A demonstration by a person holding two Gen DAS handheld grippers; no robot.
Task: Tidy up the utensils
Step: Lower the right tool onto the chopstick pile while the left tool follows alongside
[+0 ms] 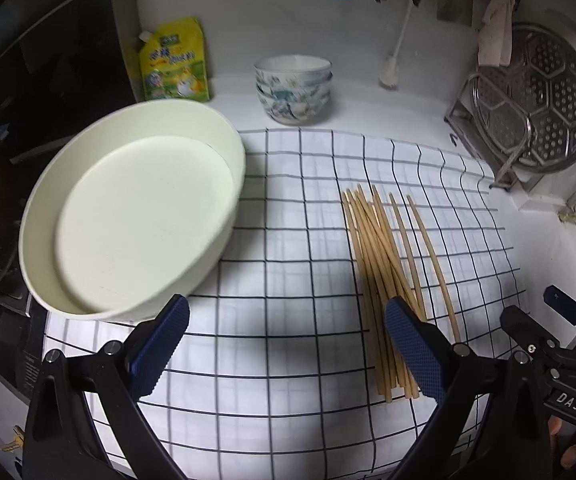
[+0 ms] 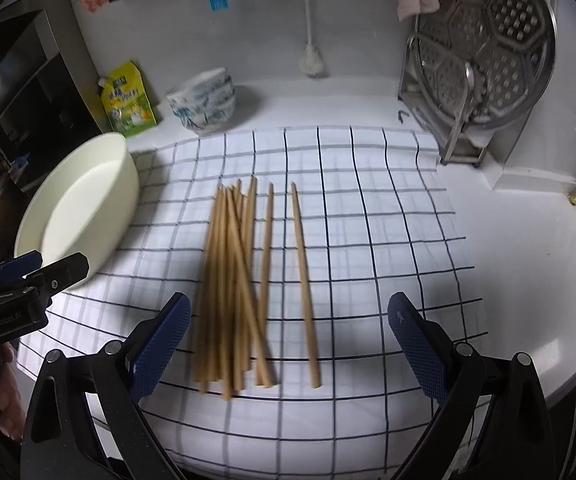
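Lying loose — pale wooden chopsticks (image 2: 240,280)

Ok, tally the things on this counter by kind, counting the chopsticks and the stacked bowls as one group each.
Group of wooden chopsticks: 1
Round white tray: 1
Stack of blue-patterned bowls: 1
Yellow refill pouch: 1
Perforated steel steamer plate: 1
White dish brush: 1
Total: 6

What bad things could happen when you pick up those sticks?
The chopsticks lie crossed in a loose pile, so the open right gripper might catch several at once or knock some askew. Two lie apart from the pile and could roll on the checked cloth. The white bowl sits at the cloth's left edge; a bump could push it.
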